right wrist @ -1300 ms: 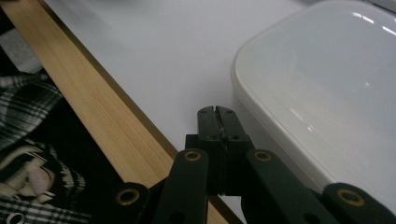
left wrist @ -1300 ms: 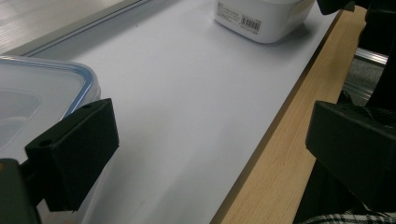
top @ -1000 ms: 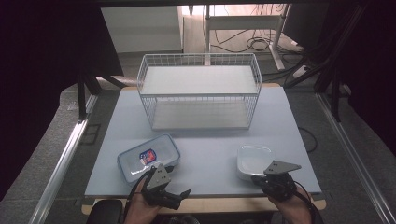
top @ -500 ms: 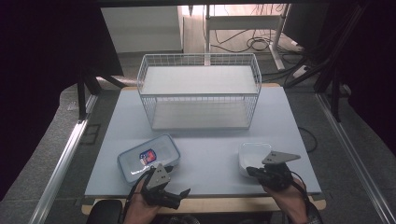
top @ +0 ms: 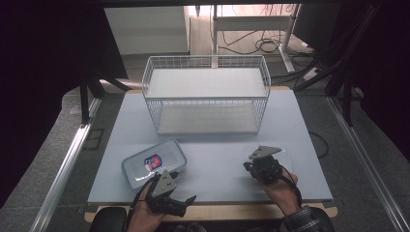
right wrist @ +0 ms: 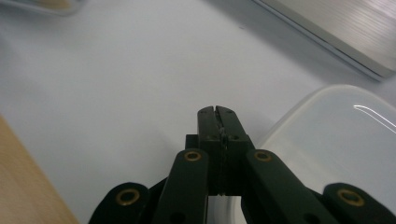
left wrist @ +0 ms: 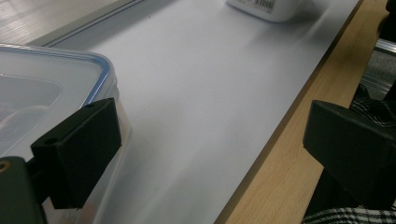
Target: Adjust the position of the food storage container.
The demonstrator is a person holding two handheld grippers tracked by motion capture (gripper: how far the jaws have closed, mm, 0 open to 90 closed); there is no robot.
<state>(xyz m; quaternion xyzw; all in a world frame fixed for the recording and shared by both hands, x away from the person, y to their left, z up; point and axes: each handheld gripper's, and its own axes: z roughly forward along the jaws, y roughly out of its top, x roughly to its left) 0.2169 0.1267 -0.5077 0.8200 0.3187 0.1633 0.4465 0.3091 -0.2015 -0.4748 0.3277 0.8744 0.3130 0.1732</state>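
Resting just right of the closed right gripper (right wrist: 218, 112) lies the white container (right wrist: 336, 140).

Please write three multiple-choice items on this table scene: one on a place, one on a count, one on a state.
1. Where does the wire basket stand?
A. at the far side of the table
B. at the near edge, between the hands
C. on the floor

2. How many lidded or white plastic containers lie on the table?
A. one
B. two
C. four

3. How do the jaws of the right claw stand?
A. wide open
C. shut together with nothing between their tips
B. closed on the basket's wire

Answers:
1 A, since the high view shows the basket beyond both hands.
2 B, the clear blue-rimmed container by the left claw and the white container beside the right one.
3 C, as the right gripper view shows the two tips pressed together over bare table.
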